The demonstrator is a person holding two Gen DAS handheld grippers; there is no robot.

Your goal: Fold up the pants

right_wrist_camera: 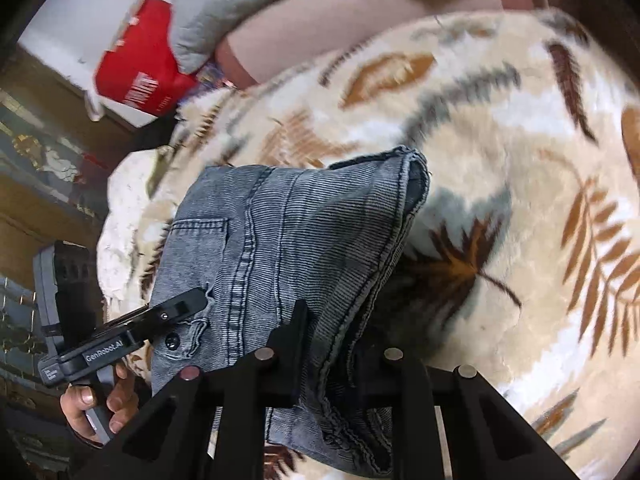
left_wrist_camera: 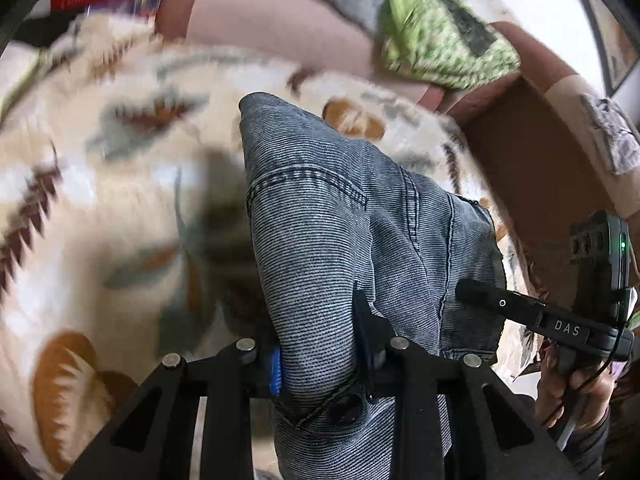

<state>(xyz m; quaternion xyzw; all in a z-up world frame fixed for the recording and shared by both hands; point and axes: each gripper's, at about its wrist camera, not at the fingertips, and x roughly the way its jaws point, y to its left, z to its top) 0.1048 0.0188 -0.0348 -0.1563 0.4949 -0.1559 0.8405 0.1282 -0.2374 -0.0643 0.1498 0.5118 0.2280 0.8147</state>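
Both grippers are clamped on the jeans (left_wrist_camera: 340,216) — the left gripper (left_wrist_camera: 320,344) pinches a bunched fold, the right gripper (right_wrist_camera: 332,344) a thick edge — and the denim hangs from their fingers ahead, above the leaf-patterned blanket (right_wrist_camera: 500,128).

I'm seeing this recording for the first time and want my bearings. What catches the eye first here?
The grey-blue jeans dominate the middle of both views, bunched and lifted clear of a cream blanket with brown leaf prints. The left gripper and the right gripper are each clamped on the denim. Behind lie a lime-green crocheted cloth and a red-and-white box.
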